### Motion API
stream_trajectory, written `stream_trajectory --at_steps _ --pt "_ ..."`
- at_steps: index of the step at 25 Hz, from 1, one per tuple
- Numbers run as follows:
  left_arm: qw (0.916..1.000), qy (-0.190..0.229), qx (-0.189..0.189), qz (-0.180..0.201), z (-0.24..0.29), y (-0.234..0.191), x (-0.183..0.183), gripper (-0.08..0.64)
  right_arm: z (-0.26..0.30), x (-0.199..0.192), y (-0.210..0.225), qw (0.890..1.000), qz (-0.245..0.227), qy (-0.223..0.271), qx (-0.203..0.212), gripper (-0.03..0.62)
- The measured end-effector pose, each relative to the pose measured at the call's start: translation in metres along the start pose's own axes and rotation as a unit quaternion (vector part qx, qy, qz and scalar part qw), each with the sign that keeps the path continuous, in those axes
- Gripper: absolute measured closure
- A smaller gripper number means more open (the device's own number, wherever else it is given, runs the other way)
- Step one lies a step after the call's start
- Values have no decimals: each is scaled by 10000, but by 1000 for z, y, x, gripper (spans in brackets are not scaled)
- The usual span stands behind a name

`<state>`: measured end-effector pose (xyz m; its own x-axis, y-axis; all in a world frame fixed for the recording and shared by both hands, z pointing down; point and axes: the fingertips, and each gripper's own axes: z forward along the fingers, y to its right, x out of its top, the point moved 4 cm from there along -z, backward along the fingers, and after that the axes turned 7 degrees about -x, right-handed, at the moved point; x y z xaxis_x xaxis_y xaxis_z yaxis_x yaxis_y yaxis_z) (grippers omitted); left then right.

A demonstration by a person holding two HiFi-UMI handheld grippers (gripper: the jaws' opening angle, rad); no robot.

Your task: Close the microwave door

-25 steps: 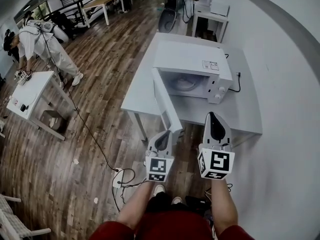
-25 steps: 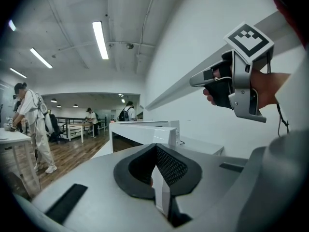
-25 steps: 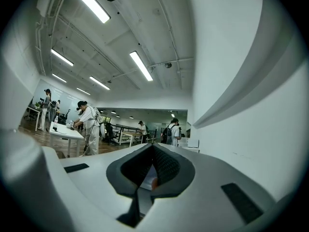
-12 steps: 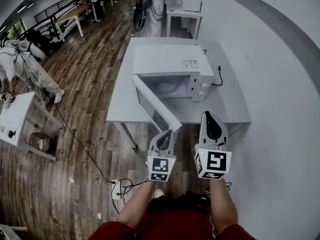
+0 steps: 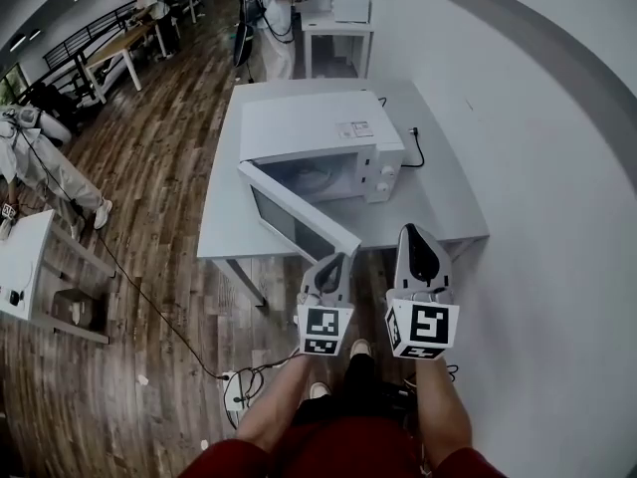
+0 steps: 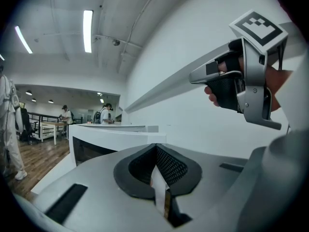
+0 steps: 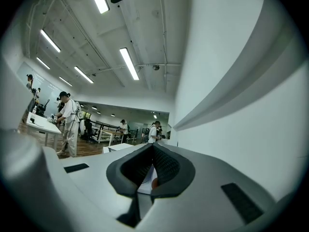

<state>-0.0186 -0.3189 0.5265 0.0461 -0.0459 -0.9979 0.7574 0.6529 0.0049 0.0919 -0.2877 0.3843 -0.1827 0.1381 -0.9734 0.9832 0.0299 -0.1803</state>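
A white microwave point(image 5: 311, 132) stands on a grey table point(image 5: 443, 207). Its door point(image 5: 297, 223) hangs wide open, swung out towards me over the table's front edge, and the white cavity point(image 5: 317, 179) shows behind it. My left gripper point(image 5: 335, 261) is shut and empty, its tip just below the door's free corner, apart from it. My right gripper point(image 5: 416, 231) is shut and empty too, pointing at the table's front edge right of the door. In the left gripper view the door's dark window point(image 6: 94, 151) lies just beyond the shut jaws point(image 6: 155, 145).
A white wall runs along the right. A black cord point(image 5: 413, 153) leaves the microwave's back right. A power strip with cables point(image 5: 235, 387) lies on the wood floor by my feet. A small white table point(image 5: 18, 262) stands far left. People point(image 5: 271, 13) work at tables behind.
The view has shifted, so the microwave and table now sit higher and further left in the frame. The door stays open. Both grippers hold the same low, shut pose.
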Motion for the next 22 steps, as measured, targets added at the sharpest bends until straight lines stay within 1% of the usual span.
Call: stream_trajectory --at_steps 10,16,22 --pt "9999 -12 -67 104 48 -1 4 534 39 -12 24 10000 67 -6 -19 566" --pt "9999 -35 -15 130 80 -5 7 534 68 -21 44 9999 150 -34 -1 566" --pt "9998 -69 95 154 107 -13 9 534 94 -27 55 9997 220 -40 65 566"
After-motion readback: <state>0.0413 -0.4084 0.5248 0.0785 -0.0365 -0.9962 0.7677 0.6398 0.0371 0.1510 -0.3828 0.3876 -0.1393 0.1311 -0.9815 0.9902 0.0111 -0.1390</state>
